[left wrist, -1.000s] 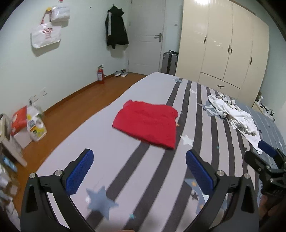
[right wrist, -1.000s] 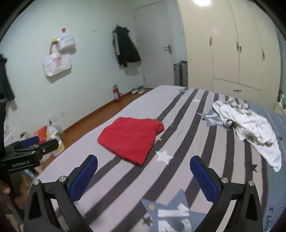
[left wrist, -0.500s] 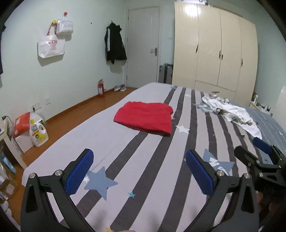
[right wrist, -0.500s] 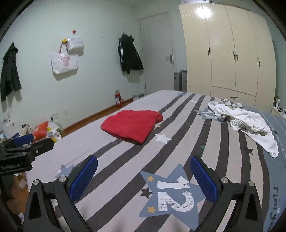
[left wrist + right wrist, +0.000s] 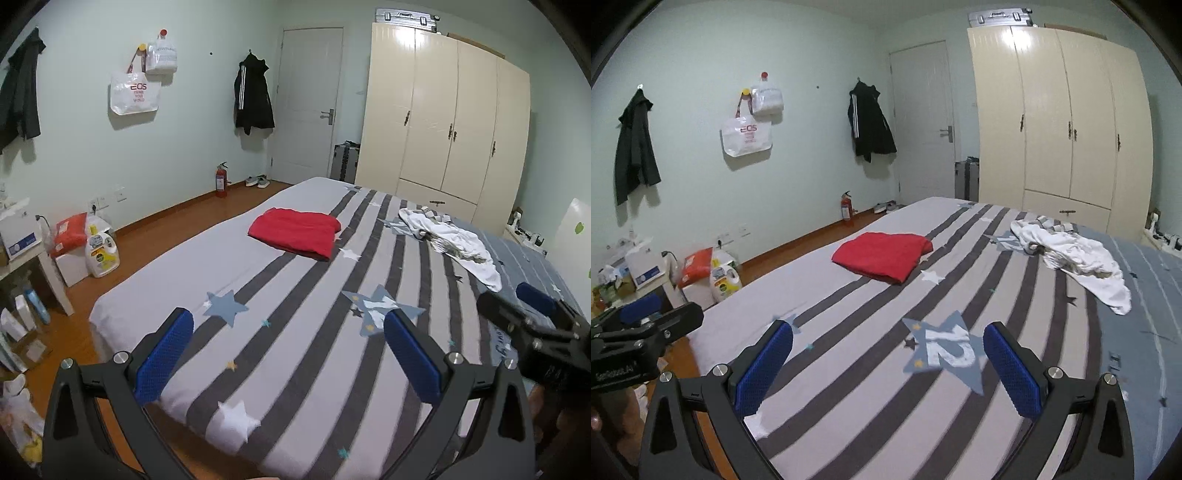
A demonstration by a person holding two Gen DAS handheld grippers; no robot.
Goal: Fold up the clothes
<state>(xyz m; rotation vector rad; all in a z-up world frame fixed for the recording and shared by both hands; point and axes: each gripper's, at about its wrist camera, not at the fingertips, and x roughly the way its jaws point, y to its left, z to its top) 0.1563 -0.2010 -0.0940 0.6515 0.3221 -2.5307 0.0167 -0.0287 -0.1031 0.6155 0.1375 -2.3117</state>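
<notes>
While both grippers, left (image 5: 288,354) and right (image 5: 888,363), hang with jaws spread wide and empty over the bed's (image 5: 155,280) near edge, two garments lie farther up. One folded red garment (image 5: 295,232) sits toward the left edge; one crumpled white garment (image 5: 454,240) lies near the far right corner.

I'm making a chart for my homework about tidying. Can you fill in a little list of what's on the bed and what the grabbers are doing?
bed: striped cover with stars
red garment: folded, flat
white garment: crumpled, unfolded, apart from the red one
left gripper: jaws open, empty
right gripper: jaws open, empty
</notes>
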